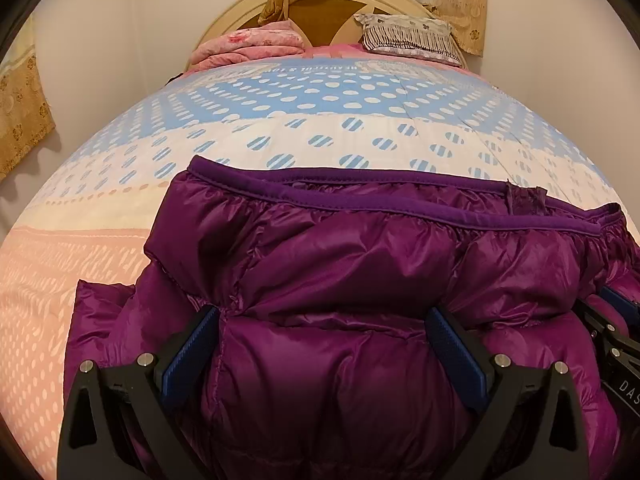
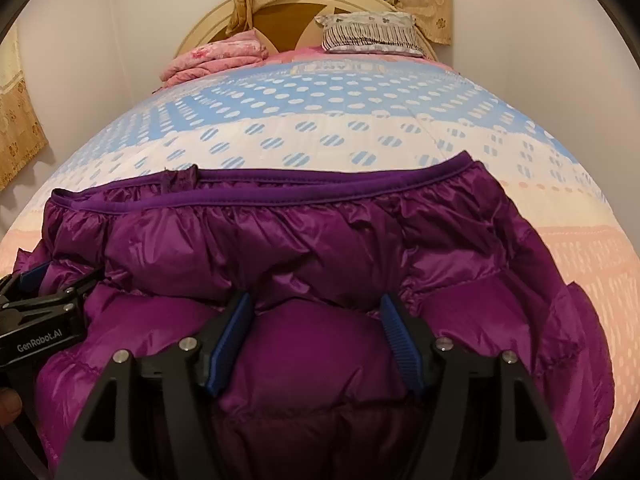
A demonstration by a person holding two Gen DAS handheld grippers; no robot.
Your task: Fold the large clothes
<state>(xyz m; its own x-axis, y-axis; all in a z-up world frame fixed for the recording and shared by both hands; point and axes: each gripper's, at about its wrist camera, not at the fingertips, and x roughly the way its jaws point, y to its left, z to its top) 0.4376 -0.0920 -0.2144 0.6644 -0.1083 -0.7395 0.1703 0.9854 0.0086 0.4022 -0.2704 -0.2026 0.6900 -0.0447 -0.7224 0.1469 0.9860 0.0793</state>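
A puffy purple down jacket (image 1: pixel 360 248) lies folded on the bed, its darker trimmed edge (image 1: pixel 400 204) on the far side. My left gripper (image 1: pixel 323 314) stands wide open over the near fold, and a bulge of the jacket fills the gap between its blue pads (image 1: pixel 192 348). My right gripper (image 2: pixel 315 298) sits to the right on the same jacket (image 2: pixel 280 240), and its blue pads (image 2: pixel 230 340) squeeze a padded bulge from both sides. Each gripper shows at the edge of the other's view: the right gripper (image 1: pixel 612 320) and the left gripper (image 2: pixel 60 284).
The bed's dotted blue, white and pink quilt (image 1: pixel 320 120) stretches beyond the jacket. A folded pink blanket (image 1: pixel 248 46) and a striped pillow (image 1: pixel 408 36) lie by the rounded headboard (image 1: pixel 320 12). Gold curtains (image 1: pixel 24 112) hang to the left and behind. A fingertip (image 2: pixel 10 404) shows at the left edge.
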